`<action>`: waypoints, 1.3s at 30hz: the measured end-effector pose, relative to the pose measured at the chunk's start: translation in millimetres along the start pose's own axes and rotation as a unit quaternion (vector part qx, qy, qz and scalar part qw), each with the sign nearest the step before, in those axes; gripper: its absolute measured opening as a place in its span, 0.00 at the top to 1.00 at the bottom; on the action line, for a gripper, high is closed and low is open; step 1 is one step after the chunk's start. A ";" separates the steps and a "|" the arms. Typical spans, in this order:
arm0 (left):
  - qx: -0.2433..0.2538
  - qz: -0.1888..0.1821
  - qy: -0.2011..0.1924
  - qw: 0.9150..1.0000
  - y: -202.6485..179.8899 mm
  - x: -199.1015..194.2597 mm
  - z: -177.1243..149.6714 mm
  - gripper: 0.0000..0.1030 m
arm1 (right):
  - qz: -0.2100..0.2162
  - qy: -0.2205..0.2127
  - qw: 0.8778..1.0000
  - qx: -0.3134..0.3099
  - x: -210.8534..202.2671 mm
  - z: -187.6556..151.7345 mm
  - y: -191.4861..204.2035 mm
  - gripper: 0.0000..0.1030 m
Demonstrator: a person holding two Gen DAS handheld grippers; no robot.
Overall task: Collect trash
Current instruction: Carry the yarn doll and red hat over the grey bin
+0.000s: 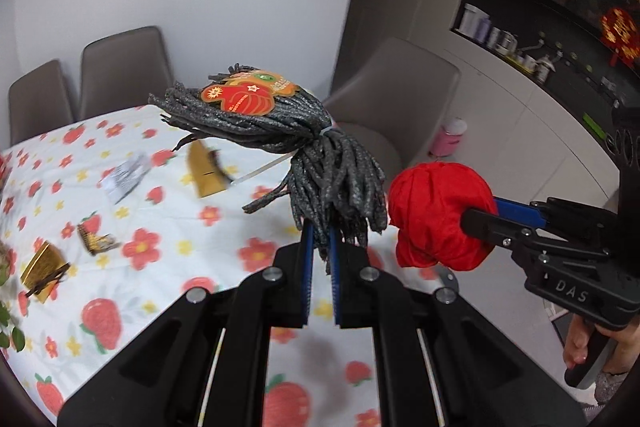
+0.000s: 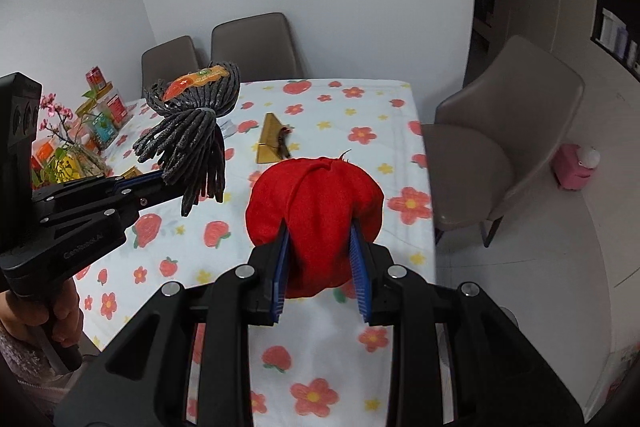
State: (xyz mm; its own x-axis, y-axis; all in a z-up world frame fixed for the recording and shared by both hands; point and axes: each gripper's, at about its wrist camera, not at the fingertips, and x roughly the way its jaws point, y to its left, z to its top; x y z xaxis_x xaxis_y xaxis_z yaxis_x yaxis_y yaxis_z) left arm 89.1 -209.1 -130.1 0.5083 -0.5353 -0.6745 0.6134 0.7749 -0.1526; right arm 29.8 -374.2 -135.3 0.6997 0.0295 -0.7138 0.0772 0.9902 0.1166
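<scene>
Two loads ride above the table (image 2: 404,131): your left gripper (image 1: 320,247) has its jaws clenched on the grey cord bundle (image 1: 304,147), its long axis reaching up and away; your right gripper (image 2: 322,251) grips the red cloth ball (image 2: 316,211) — level, just beside it.

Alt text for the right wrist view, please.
The right gripper clamps a red cloth bundle above a flower-print tablecloth. At left, the left gripper holds a grey bundle of cords; a gold wrapper lies beyond.
</scene>
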 end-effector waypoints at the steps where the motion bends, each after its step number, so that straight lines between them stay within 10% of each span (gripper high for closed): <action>1: 0.008 -0.009 0.002 1.000 -19.1 3.2 1.3 0.92 | -0.006 -0.003 1.000 0.007 -8.1 -4.9 -14.9 0.74; 18: 0.072 -0.131 0.114 0.982 -327.0 132.3 -33.0 0.92 | -0.121 0.019 0.984 0.129 -139.2 -134.5 -308.5 0.74; 39: 0.155 -0.155 0.271 0.937 -431.6 414.3 -143.8 0.92 | -0.153 0.075 0.957 0.236 -13.5 -235.9 -477.4 0.74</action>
State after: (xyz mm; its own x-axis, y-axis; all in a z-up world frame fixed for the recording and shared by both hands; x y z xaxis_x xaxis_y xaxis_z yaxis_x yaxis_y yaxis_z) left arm -52.0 -716.9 -447.5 -0.0532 -0.4042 -0.9131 0.8694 0.4311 -0.2415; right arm -184.1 -815.0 -344.3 0.4868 -0.1972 -0.8509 0.5980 0.7854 0.1601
